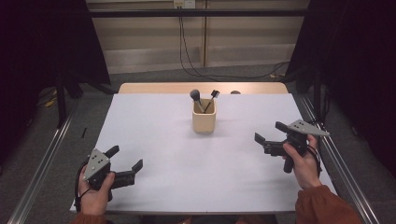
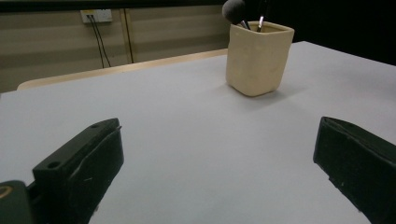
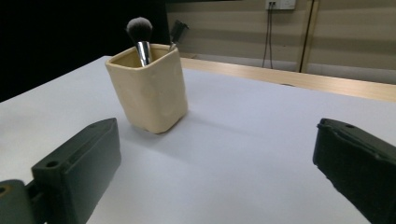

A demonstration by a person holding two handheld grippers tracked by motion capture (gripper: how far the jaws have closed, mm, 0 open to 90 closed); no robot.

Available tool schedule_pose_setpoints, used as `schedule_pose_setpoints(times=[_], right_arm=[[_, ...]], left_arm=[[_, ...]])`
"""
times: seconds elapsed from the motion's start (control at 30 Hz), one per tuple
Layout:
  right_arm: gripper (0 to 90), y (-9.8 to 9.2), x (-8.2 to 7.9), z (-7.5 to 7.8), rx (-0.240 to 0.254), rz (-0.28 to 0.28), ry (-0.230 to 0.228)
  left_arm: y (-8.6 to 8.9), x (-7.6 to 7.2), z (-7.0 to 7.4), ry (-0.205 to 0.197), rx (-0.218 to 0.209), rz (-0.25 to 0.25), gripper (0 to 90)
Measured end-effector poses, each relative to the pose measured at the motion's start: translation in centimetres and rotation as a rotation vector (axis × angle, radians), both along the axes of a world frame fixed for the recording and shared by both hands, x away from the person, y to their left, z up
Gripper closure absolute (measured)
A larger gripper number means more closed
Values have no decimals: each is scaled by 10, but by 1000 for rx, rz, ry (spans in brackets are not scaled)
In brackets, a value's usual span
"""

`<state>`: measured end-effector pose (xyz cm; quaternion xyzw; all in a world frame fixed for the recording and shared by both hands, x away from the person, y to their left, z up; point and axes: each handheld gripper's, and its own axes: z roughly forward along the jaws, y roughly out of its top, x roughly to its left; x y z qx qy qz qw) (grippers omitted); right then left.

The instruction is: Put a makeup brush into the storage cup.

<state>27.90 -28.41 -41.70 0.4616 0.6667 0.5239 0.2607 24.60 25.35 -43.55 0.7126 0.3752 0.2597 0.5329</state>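
A cream square cup (image 1: 204,119) stands upright on the white table (image 1: 187,154), toward the far middle. In it lean a round-headed makeup brush (image 1: 195,97) and a thinner flat brush (image 1: 214,95). My left gripper (image 1: 125,157) rests near the front left corner, open, nothing between its jaws. My right gripper (image 1: 270,132) sits at the right side, open and empty too. The left gripper view has the cup (image 2: 258,58) ahead to the upper right. In the right gripper view the cup (image 3: 148,93) is ahead on the left, with the round brush (image 3: 139,35) sticking out.
A wooden strip (image 1: 203,87) edges the table's far side. Metal rails (image 1: 42,163) run along the floor on both sides. Black curtains hang left and right, and cables (image 1: 196,70) trail down from a wall socket at the back.
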Motion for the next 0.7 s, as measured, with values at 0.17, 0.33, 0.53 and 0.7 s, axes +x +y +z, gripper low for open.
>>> schedule_pose_setpoints(times=[0.17, 0.33, 0.53, 0.7], right_arm=[[3, -6, -12, -3, -9, -7, -6], [4, -13, -25, -8, -16, -17, 0], [4, -23, -39, -14, -21, -43, 3], [7, -26, -51, -21, -21, -61, 2]], left_arm=[[0, -2, 0, 1, 0, 2, 18], [1, -3, 0, 2, -2, 5, 18], [1, -6, 1, -8, -1, 8, 18], [0, -6, 1, -8, 2, 6, 18]])
